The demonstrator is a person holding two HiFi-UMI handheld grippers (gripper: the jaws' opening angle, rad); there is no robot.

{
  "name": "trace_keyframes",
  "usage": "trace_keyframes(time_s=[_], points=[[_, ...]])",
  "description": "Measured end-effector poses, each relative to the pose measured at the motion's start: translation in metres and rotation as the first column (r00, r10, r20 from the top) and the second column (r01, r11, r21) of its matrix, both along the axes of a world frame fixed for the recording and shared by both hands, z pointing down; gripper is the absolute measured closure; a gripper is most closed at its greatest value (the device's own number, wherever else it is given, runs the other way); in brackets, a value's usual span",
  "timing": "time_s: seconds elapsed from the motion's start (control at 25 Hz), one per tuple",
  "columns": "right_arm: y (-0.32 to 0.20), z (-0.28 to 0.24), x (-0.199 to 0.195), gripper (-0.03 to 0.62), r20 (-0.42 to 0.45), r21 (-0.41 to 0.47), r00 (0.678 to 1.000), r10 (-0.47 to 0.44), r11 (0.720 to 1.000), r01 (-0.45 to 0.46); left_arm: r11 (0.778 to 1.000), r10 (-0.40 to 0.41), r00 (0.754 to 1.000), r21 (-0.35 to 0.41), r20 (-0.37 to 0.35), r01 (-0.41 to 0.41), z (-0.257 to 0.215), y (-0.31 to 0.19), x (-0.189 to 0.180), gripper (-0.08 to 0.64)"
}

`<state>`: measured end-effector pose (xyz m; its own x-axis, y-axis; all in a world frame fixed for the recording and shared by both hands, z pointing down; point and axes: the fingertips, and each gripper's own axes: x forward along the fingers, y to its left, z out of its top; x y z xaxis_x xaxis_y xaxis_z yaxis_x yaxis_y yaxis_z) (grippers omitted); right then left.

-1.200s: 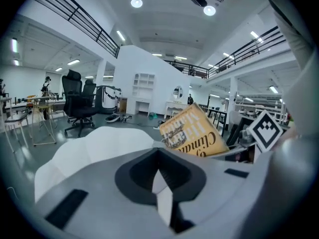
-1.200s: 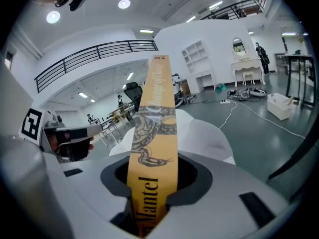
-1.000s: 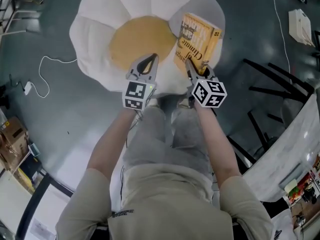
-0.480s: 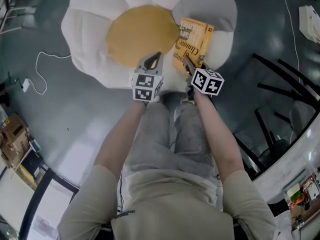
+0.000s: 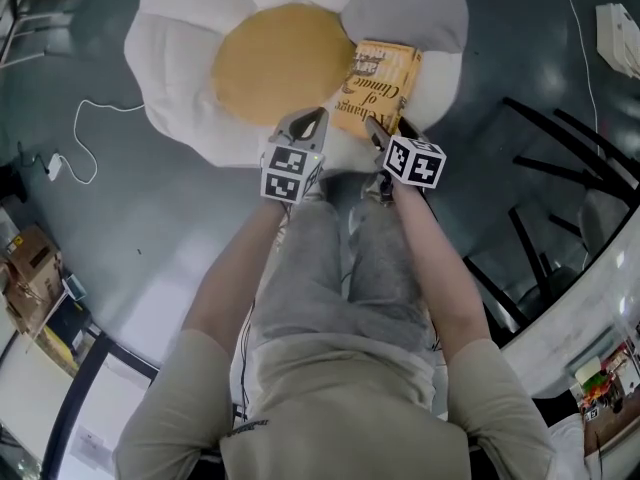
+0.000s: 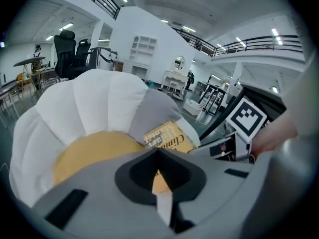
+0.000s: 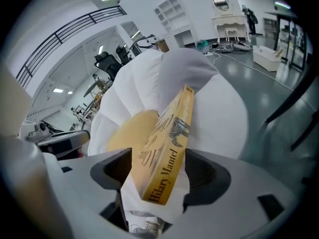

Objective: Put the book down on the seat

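The seat (image 5: 180, 58) is a flower-shaped cushion with white petals, one grey petal and a yellow centre. A yellow book (image 5: 378, 86) lies tilted on its right petals, cover up. My right gripper (image 5: 376, 130) is at the book's near end. Its jaws are opening: in the right gripper view the book (image 7: 167, 148) stands spine-on between them, on the cushion (image 7: 219, 113), with a gap beside it. My left gripper (image 5: 305, 123) hovers over the seat's near edge, shut and empty (image 6: 158, 157). It sees the book (image 6: 167, 137) past its tips.
Black chair legs (image 5: 560, 168) spread over the floor on the right. A white cable (image 5: 90, 138) and a cardboard box (image 5: 25, 268) lie to the left. A white box (image 5: 620, 38) sits at the far right. The person's legs (image 5: 340, 268) are below the grippers.
The right jaws, closed on the book's near end before, now stand apart from it. The book has settled onto the petals. Both grippers sit slightly higher in the head view.
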<state>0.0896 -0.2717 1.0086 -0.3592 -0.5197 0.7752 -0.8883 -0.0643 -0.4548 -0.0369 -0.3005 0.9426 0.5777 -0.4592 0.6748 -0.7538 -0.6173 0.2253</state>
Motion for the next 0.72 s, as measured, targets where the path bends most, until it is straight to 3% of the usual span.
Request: trace_keyframes(time_s=[0.44,0.72], points=[[0.034,-0.113,-0.008,0.279,-0.038,0.04,0.999,-0.02,0.999,0.022,0.999,-0.037,0.999,0.018,-0.02,0.038,-0.108,0.023,-0.007,0.551],[0.037,-0.214,-0.004,0.391,-0.13,0.131,0.99,-0.047,0.989,0.064,0.995,-0.08,0.996,0.046,-0.047,0.083,-0.197,0.029,-0.021,0.551]])
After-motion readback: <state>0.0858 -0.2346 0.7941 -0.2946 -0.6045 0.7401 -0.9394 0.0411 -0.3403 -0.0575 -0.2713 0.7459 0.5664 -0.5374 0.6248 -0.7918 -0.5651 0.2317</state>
